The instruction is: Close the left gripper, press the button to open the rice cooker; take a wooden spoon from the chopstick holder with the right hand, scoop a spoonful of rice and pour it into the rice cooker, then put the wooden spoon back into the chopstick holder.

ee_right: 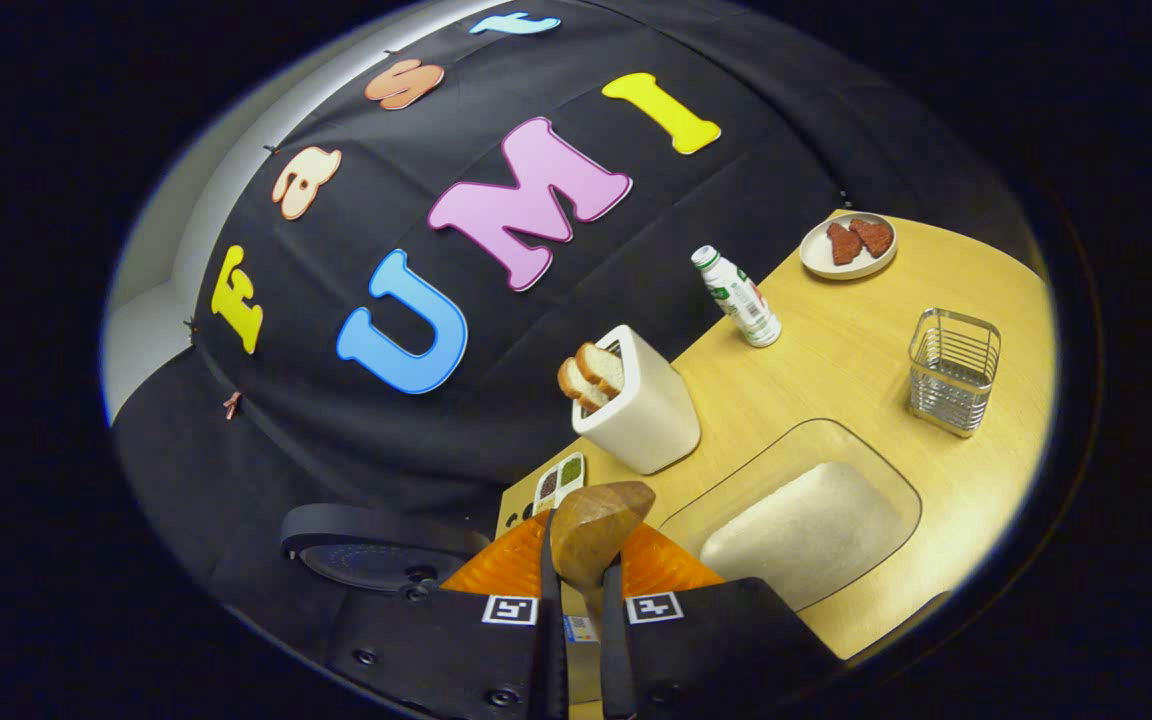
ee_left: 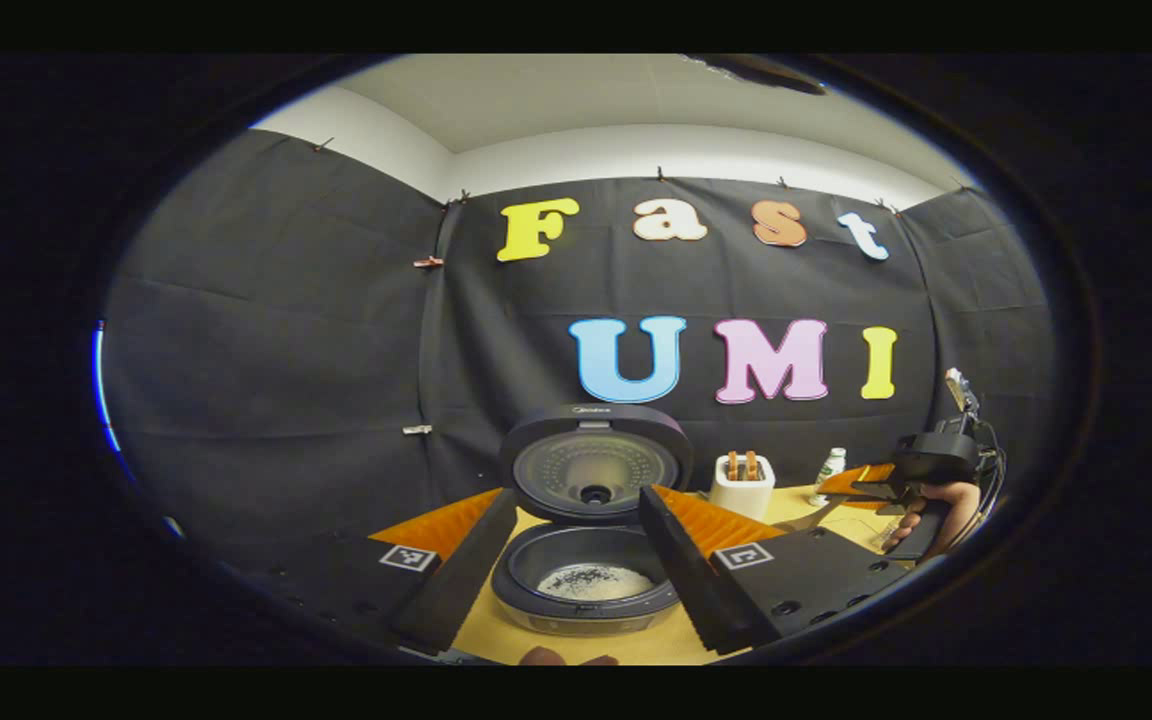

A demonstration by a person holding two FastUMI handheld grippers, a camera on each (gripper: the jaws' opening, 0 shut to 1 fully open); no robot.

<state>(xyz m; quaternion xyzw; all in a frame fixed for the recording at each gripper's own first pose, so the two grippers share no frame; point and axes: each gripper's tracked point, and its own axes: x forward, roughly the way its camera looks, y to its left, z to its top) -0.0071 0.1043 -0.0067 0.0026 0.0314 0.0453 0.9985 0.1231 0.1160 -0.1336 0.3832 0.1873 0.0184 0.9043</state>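
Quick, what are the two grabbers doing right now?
Left gripper: open, holding nothing, over the open rice cooker.
Right gripper: shut on the wooden spoon.

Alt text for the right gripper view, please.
The right gripper is shut on a wooden spoon, held above a clear container of rice on a wooden table. Behind stand a toaster, bottle and wire holder.
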